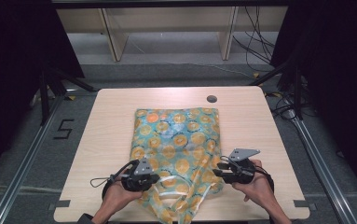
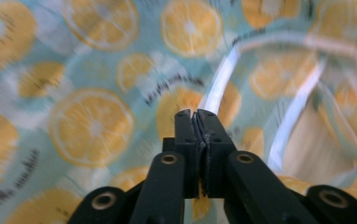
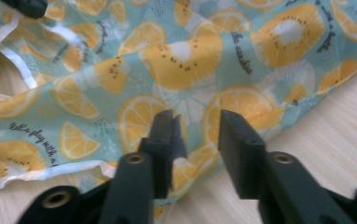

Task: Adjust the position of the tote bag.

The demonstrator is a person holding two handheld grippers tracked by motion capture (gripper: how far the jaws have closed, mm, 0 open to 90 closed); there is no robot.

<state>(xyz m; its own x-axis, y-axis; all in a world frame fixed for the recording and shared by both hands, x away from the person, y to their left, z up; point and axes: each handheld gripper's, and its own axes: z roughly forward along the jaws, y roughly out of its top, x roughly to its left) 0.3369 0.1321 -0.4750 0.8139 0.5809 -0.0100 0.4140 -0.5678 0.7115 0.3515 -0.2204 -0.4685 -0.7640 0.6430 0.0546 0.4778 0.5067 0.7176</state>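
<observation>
The citrus-print fabric bag (image 1: 176, 144) lies flat mid-counter (image 1: 111, 121), its rumpled white-trimmed mouth at 6 o'clock; it looks light, limp and slippery, best pinched at the hem. Left gripper (image 2: 197, 122) fingers pinch fabric; right gripper (image 3: 197, 140) fingers gape at the edge

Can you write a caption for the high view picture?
Two hand-held tools, left and right, work a teal orange-slice-printed fabric bag.

left tool (image 1: 154, 178): jaws pressed together, hand low-left | right tool (image 1: 216, 171): jaws parted, hand low-right
</observation>
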